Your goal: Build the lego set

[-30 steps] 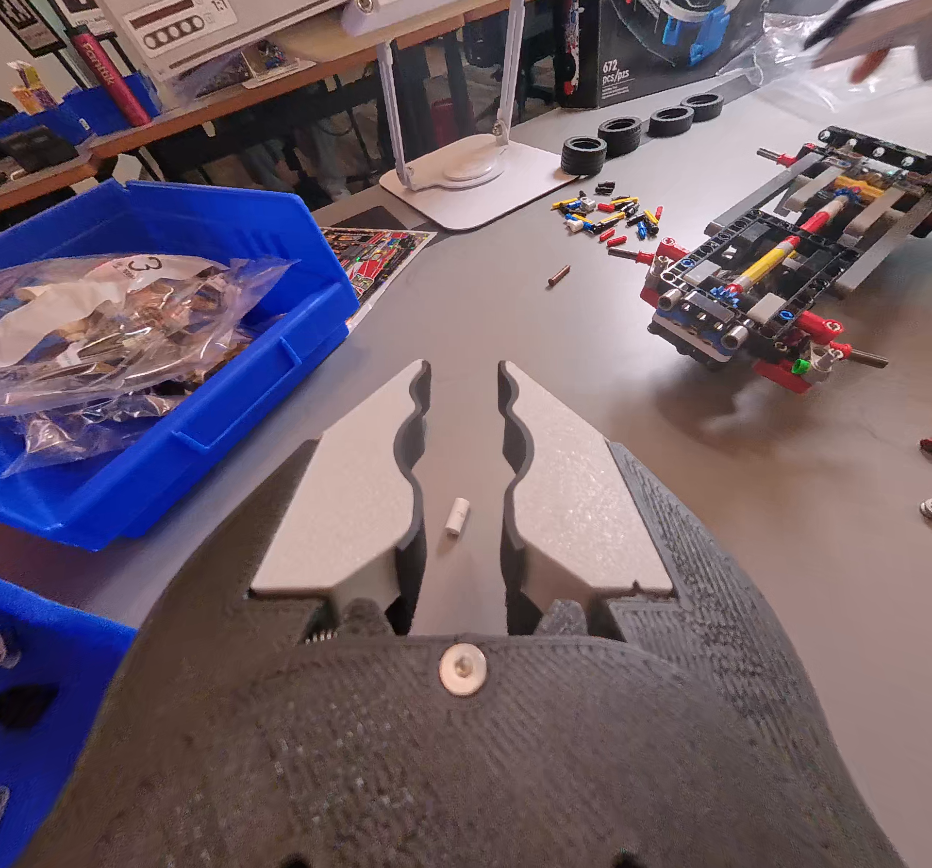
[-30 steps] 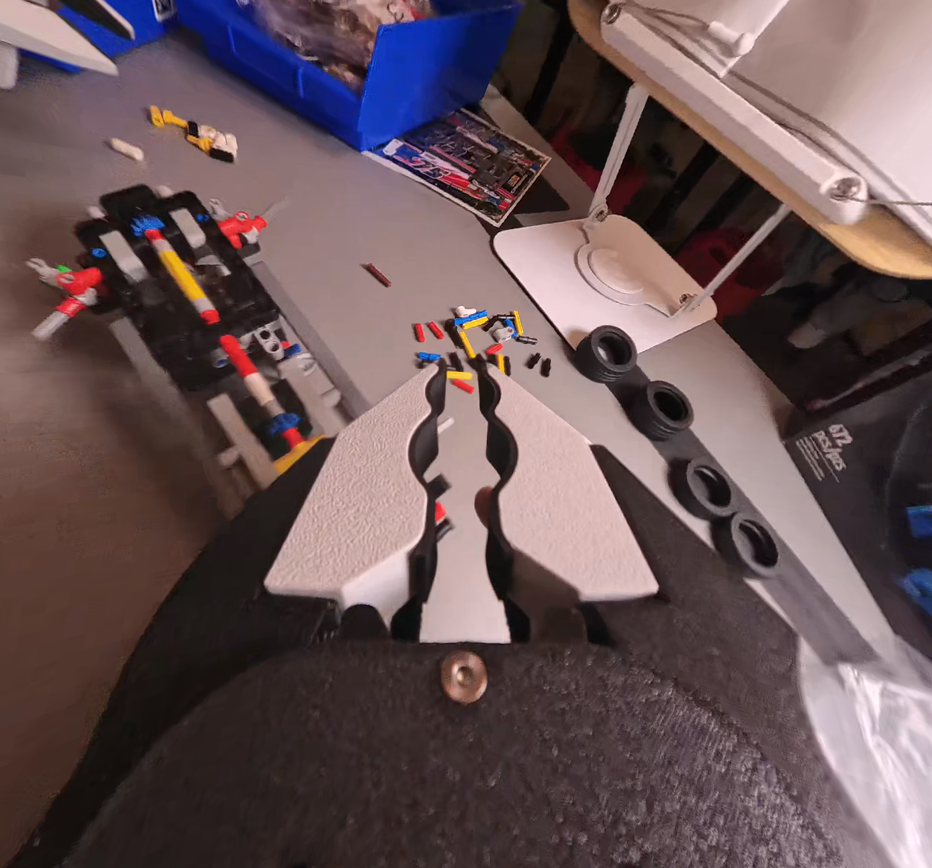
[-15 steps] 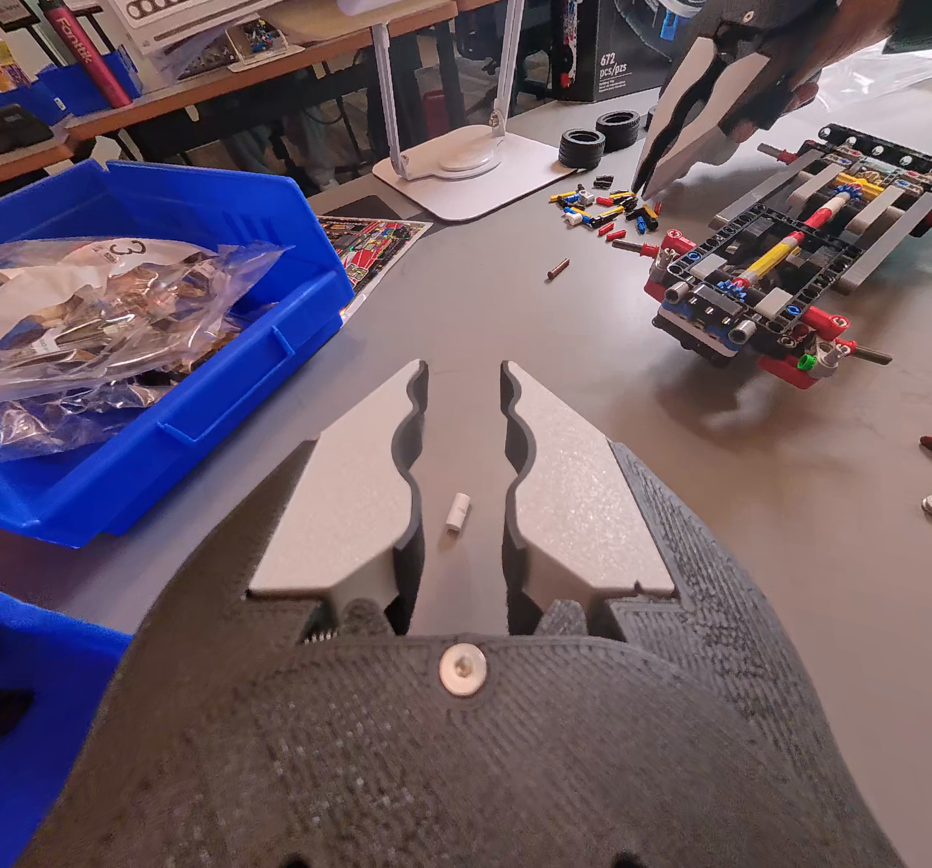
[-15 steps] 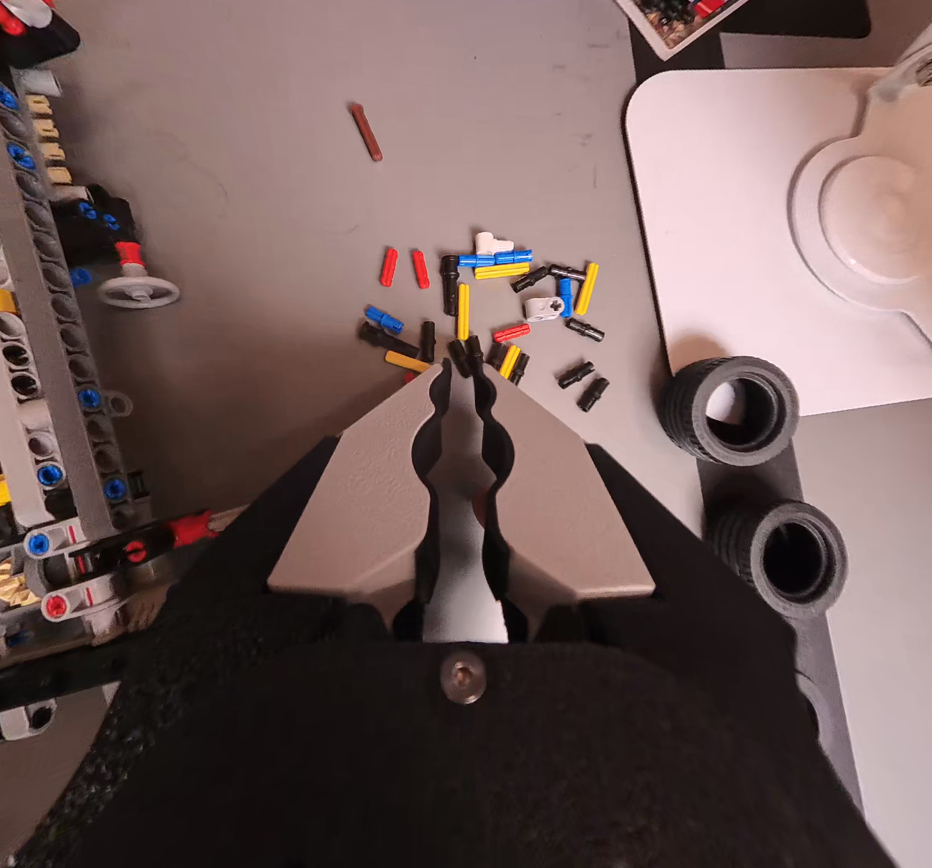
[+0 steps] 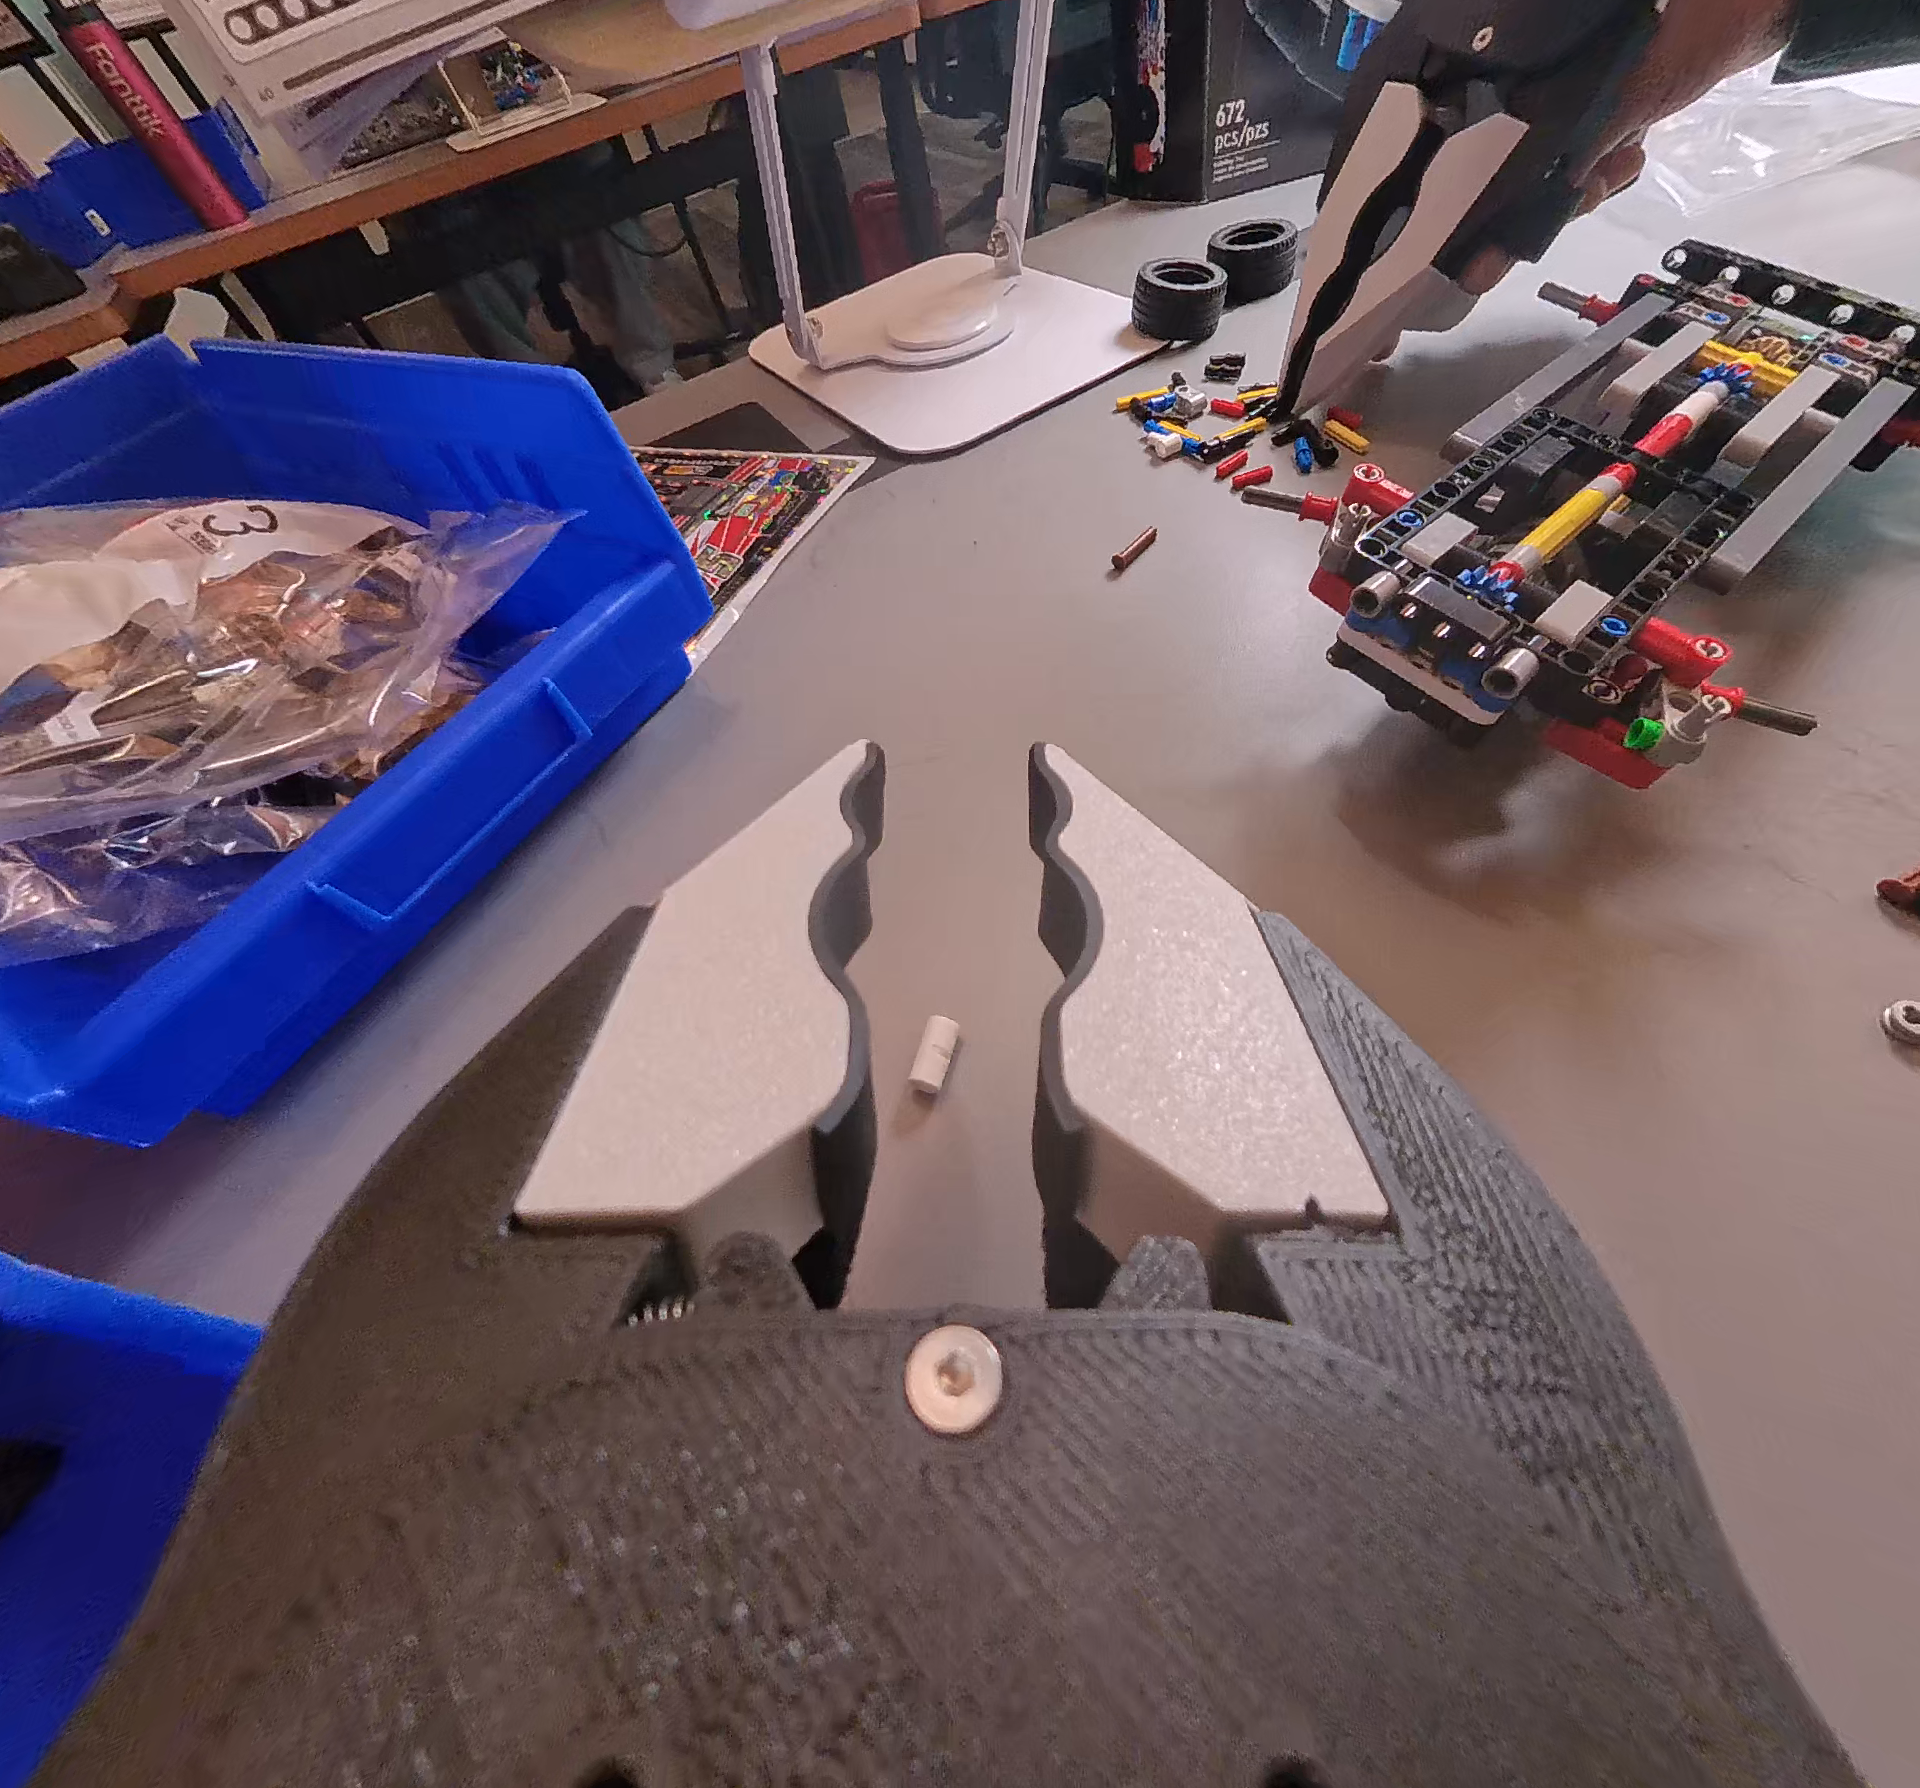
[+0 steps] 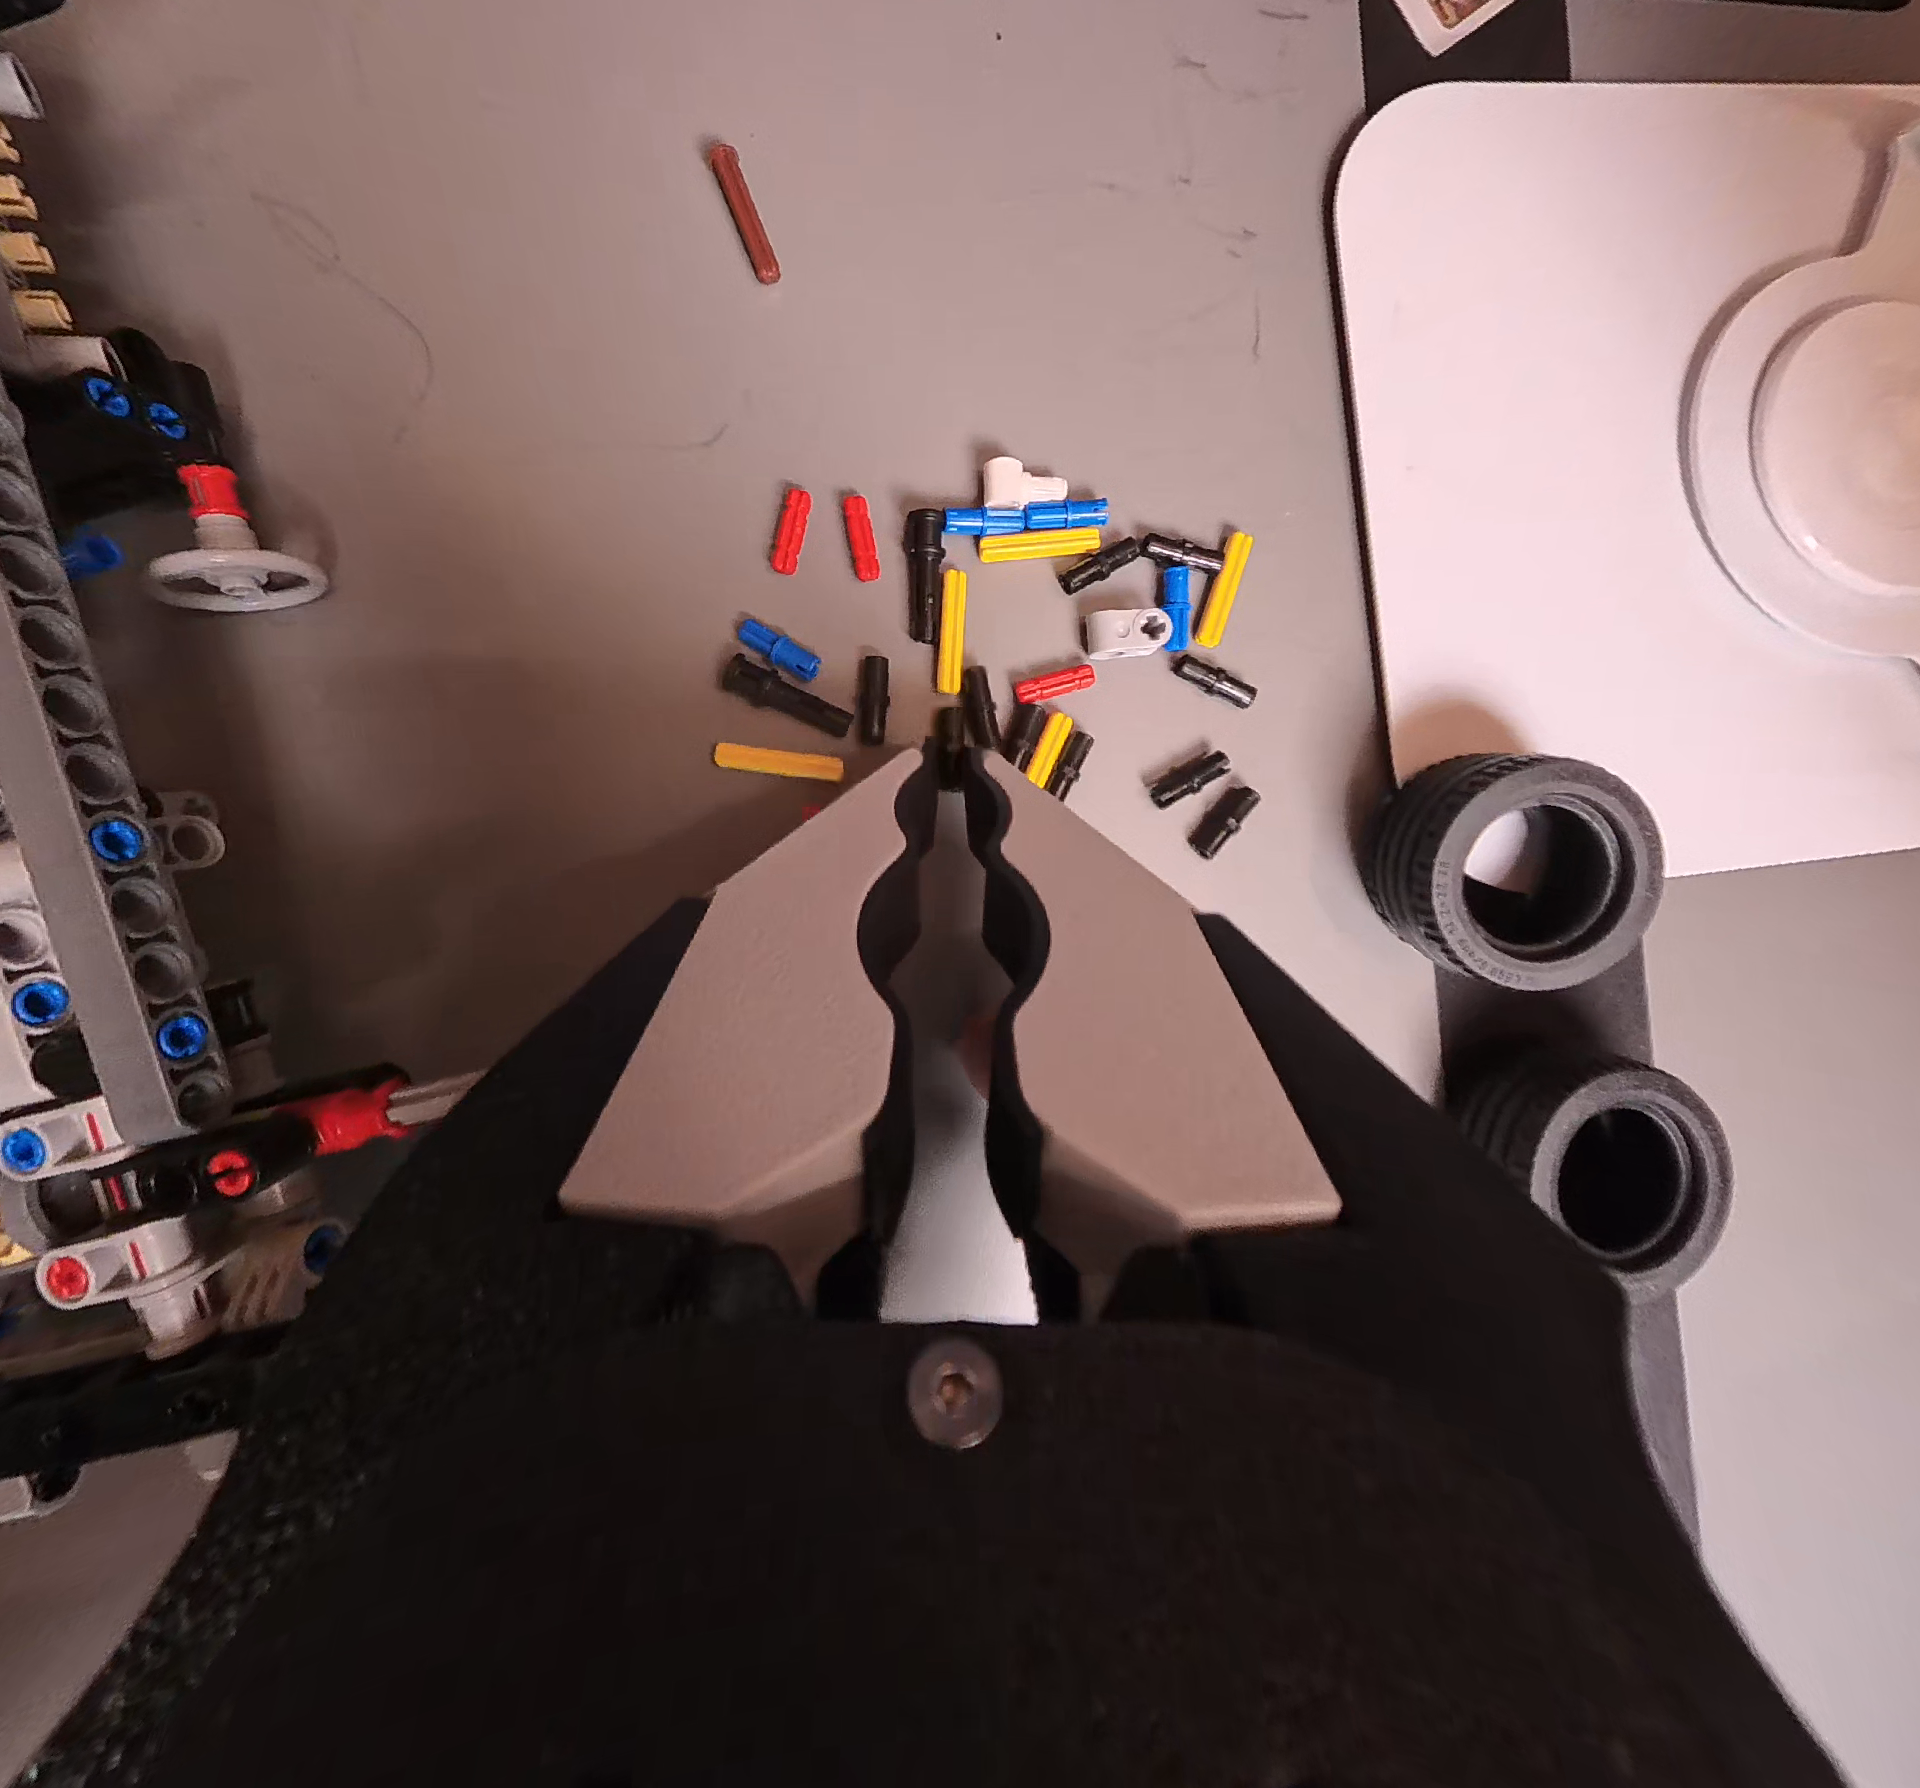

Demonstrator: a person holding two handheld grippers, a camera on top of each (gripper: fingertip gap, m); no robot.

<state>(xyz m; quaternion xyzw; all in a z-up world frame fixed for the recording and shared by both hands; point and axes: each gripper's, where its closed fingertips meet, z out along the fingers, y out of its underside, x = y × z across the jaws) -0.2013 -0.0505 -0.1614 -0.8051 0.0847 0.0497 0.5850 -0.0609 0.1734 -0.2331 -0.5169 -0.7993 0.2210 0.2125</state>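
My left gripper (image 5: 956,772) is open and low over the grey table, with a small white cylinder piece (image 5: 932,1056) lying loose between its fingers. My right gripper (image 6: 948,759) points down into a scatter of small coloured pins (image 6: 1039,543), and its tips are shut on a short black pin (image 6: 948,732). It also shows in the left wrist view (image 5: 1299,403), held by a hand at the far right. The part-built car chassis (image 5: 1558,575) stands right of the pins and shows at the left edge of the right wrist view (image 6: 94,803).
A blue bin (image 5: 436,834) holding bagged parts is at my left. A white lamp base (image 6: 1610,388), two tyres (image 6: 1517,865), a brown axle (image 6: 744,213), a printed sheet (image 5: 748,512) and the set's box (image 5: 1268,24) surround the pins. My right fingertips sit around 30 centimeters from my left ones. The brown axle (image 6: 744,213) is closer to my right gripper, around 11 centimeters from its tips; the left tips are 20 centimeters off. My left wrist view (image 5: 1138,548) looks at it from another angle.
My right gripper swung down over the pin scatter, lowered to the table and closed its tips on a black pin. My left gripper has hardly moved.
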